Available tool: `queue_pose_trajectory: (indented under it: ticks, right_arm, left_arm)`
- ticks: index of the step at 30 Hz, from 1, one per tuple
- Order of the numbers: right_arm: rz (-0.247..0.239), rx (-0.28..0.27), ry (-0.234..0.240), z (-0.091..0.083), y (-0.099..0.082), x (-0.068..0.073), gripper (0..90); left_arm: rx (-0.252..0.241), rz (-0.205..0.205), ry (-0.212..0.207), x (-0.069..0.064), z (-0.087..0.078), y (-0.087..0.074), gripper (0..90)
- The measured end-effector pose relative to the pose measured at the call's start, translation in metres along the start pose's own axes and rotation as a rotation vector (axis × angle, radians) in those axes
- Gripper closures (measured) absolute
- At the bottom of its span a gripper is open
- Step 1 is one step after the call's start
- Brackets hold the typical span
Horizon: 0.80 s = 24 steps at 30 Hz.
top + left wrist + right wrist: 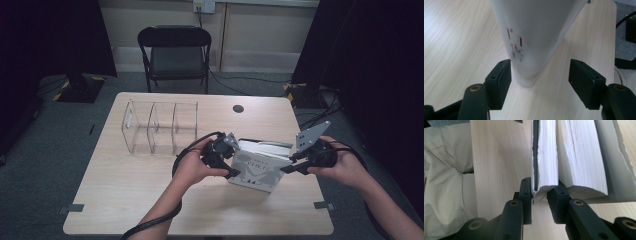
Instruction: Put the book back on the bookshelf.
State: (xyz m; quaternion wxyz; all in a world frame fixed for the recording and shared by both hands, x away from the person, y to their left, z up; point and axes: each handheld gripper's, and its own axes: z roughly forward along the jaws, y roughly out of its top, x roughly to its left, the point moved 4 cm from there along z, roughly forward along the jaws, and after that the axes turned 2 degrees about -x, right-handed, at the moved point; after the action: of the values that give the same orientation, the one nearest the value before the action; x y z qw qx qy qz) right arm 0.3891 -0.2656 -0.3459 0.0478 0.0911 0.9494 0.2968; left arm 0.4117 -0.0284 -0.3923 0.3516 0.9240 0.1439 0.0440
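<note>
From the high view, a white book [257, 167] stands tilted near the front right of the wooden table [125, 190], with a gripper at each end of it. The left gripper [231, 172] is at the book's left edge and the right gripper [286, 169] is at its right edge. Behind and to the left there's a clear plastic rack [160, 127] with dividers, standing apart from the book. A black folding chair [175, 52] sits past the far side of the table.

Left gripper view: the jaws are spread wide with the book's lower corner [526, 80] between them. The left pad [499, 80] is right against the cover, touching or nearly so, while the right pad [585, 85] is well clear, so it's released, not pinching anything. There's some red print on the cover, too blurry to read.

Right gripper view: the jaws are clamped on a chunk of the book's pages plus cover [545, 170], the pads [526, 195] squeezing the bottom edge, rest of the pages fanning open to the right. A pale trouser leg [446, 182] shows on the left
</note>
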Motion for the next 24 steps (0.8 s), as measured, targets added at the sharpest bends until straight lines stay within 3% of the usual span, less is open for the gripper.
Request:
queue_pose_trajectory:
  ticks: [11, 13, 16, 20, 24]
  right_arm:
    - [-0.003, 0.009, -0.001, 0.001, 0.0, 0.0, 74.6]
    - [-0.002, 0.009, 0.0, 0.001, 0.0, 0.0, 74.5]
    - [0.004, 0.007, -0.003, 0.001, 0.0, 0.0, 73.4]
    - [0.011, 0.005, -0.005, 0.002, -0.001, 0.0, 72.2]
    - [0.016, -0.021, 0.004, 0.002, -0.005, 0.0, 70.3]
  left_arm:
    - [0.0, 0.051, 0.026, 0.004, -0.001, 0.013, 36.7]
    - [-0.042, 0.064, 0.019, 0.004, -0.001, 0.018, 36.9]
    - [-0.035, 0.08, 0.025, 0.002, 0.0, 0.022, 37.2]
    - [-0.032, 0.057, 0.031, -0.001, -0.001, 0.023, 39.4]
    - [-0.042, 0.072, 0.039, -0.003, -0.001, 0.023, 39.8]
